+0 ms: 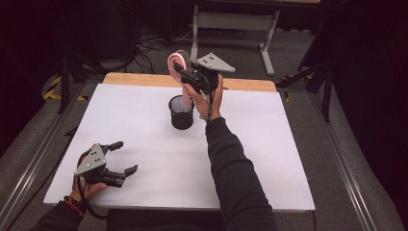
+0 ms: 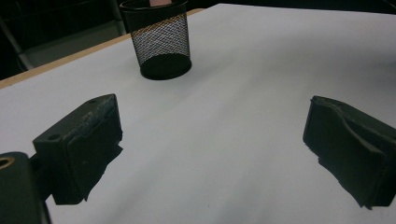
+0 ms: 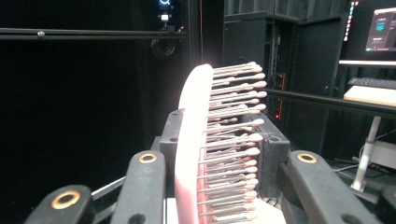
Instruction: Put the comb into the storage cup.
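Note:
My right gripper is held high over the far middle of the white table, shut on a pink hairbrush. The brush handle points down into a black mesh cup just below. In the right gripper view the pink hairbrush stands upright between the jaws, its bristles facing right. My left gripper rests low at the table's near left corner, open with nothing between its jaws. In the left gripper view the mesh cup stands ahead, a pink tip showing at its rim.
A wooden strip runs along the table's far edge. Beyond it stand a white metal frame and cables on the floor. Dark racks and a lit screen fill the background of the right gripper view.

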The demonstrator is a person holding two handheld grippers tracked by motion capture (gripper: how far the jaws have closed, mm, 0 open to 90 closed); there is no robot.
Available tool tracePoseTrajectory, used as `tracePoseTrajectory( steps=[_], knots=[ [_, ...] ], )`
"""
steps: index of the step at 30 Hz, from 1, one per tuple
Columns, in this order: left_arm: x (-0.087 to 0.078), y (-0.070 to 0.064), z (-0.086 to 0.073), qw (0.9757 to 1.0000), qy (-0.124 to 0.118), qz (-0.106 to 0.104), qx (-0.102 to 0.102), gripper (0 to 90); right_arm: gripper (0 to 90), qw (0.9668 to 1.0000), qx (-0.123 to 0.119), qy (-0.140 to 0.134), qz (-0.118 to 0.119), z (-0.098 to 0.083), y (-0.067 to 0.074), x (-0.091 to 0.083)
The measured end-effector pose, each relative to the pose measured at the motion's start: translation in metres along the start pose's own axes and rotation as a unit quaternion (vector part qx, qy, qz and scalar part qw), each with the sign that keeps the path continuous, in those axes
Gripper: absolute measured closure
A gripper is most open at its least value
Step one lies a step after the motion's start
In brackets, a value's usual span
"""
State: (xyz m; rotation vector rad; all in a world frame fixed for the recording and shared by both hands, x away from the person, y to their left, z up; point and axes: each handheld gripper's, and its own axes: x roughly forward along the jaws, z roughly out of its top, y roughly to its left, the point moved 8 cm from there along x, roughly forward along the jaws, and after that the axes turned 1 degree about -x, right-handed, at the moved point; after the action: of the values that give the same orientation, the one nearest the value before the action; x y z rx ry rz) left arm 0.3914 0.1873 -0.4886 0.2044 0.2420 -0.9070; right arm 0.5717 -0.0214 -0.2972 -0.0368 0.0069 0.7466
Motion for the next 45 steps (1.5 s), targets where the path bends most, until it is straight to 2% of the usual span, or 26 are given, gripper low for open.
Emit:
tracePoseTrajectory(
  steps=[11, 28, 45],
  knots=[
    [-0.001, 0.000, 0.000, 1.0000, -0.001, 0.001, -0.003, 5.1, 63.0, 0.9999, 0.009, 0.009, 0.006, -0.015, 0.007, 0.002],
    [0.000, -0.002, 0.000, 1.0000, 0.000, -0.003, -0.003, 5.1, 62.9, 0.9992, 0.027, 0.027, 0.007, -0.045, 0.008, 0.001],
    [0.001, -0.001, -0.001, 1.0000, 0.005, 0.003, -0.002, 5.1, 62.5, 0.9980, 0.045, 0.043, 0.007, -0.071, 0.006, 0.000]
  ],
)
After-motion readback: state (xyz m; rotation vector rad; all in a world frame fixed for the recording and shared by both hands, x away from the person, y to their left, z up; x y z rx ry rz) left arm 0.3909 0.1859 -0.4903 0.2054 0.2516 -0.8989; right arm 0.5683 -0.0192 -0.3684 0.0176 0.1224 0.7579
